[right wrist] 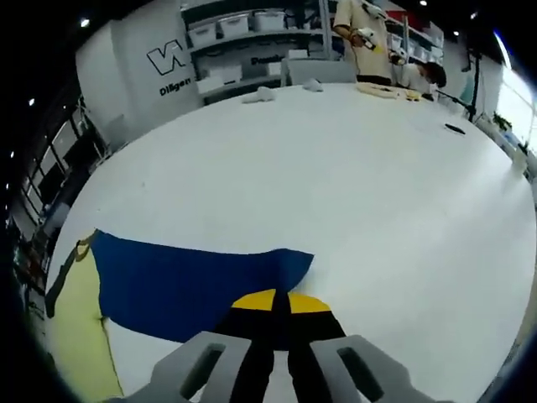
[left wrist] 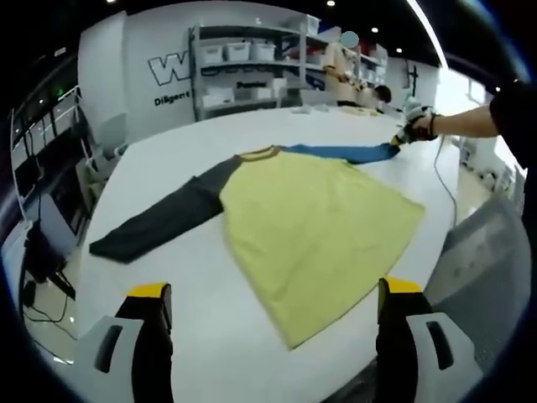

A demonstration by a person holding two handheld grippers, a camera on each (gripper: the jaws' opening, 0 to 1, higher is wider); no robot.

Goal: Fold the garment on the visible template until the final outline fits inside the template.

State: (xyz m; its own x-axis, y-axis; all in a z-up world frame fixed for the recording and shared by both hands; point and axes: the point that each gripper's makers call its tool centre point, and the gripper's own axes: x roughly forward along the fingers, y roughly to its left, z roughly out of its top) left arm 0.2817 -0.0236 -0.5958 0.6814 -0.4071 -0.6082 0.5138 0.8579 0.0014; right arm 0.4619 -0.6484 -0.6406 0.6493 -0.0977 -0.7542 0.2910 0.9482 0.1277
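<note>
A: Yellow cloth, the body of a garment [left wrist: 315, 231], lies flat on the white table [left wrist: 168, 168] in the left gripper view. How does it lie?

B: Its collar points toward the far shelves [left wrist: 252, 71] and its hem toward the camera. The dark grey sleeve [left wrist: 164, 218] runs out to one side, the blue sleeve [left wrist: 344, 152] to the other, so the sleeve line crosses the body.

A: And the left gripper [left wrist: 273, 315]?

B: Jaws spread wide, clear of the hem, holding nothing. Past the collar, a person's hand carries the right gripper [left wrist: 403, 134] at the blue cuff.

A: What does the right gripper view add?

B: That cuff close up. The right gripper [right wrist: 277, 312] has its yellow-tipped jaws pressed together on the blue sleeve [right wrist: 189, 285]. A person [right wrist: 362, 38] stands by the shelves [right wrist: 252, 34].
</note>
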